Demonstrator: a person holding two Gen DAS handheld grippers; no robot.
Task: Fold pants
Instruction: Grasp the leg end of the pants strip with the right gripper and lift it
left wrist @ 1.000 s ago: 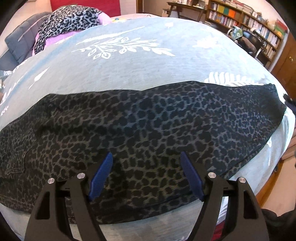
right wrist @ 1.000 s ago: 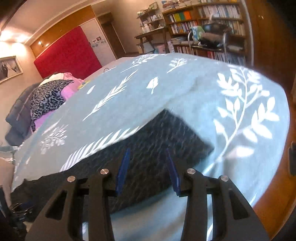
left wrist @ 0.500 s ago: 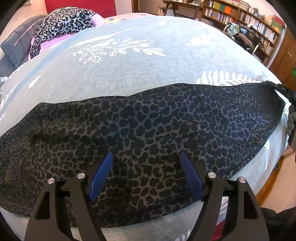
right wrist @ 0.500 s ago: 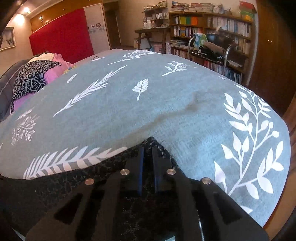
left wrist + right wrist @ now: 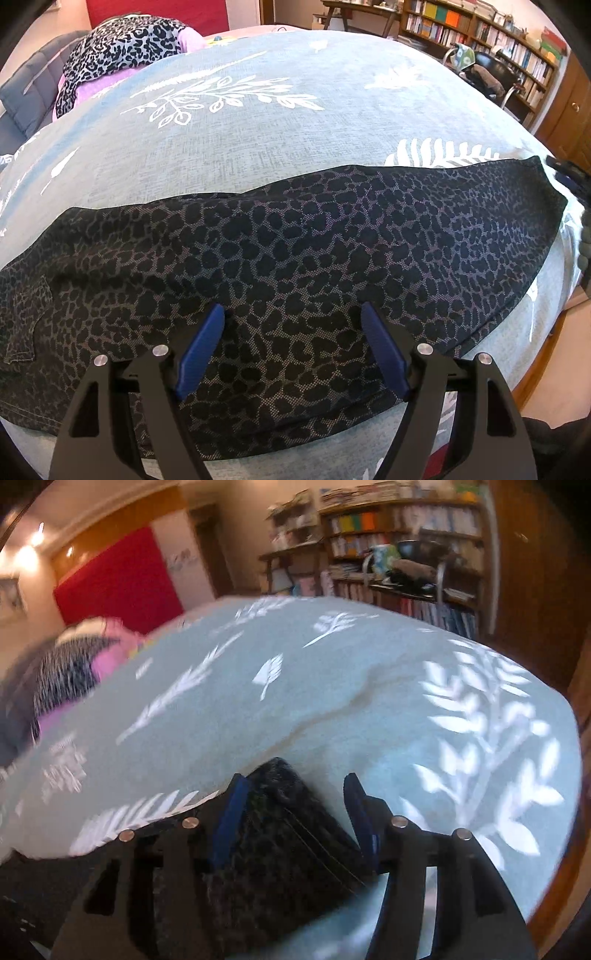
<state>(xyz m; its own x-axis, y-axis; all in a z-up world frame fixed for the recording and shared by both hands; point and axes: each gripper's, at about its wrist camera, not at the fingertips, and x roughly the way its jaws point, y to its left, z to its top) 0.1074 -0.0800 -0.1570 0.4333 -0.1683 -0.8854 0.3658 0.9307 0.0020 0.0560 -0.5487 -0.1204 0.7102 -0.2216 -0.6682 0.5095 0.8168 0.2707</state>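
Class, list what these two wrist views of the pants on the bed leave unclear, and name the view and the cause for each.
- Waist end of the pants: left wrist view, cut off by the left edge.
- Near hem: left wrist view, partly covered by the left gripper.
- Pants' pattern and leg end: right wrist view, motion blur; right gripper covers part. Its fingers have just opened, cloth between them, contact unclear.
- Book titles on the shelves: both views, too small.

Bedroom with books along one wall

Red headboard [image 5: 155, 9] behind, crowded bookshelves [image 5: 480, 33] right, wooden desk [image 5: 354, 11] between, warm ceiling lights [image 5: 26, 555].
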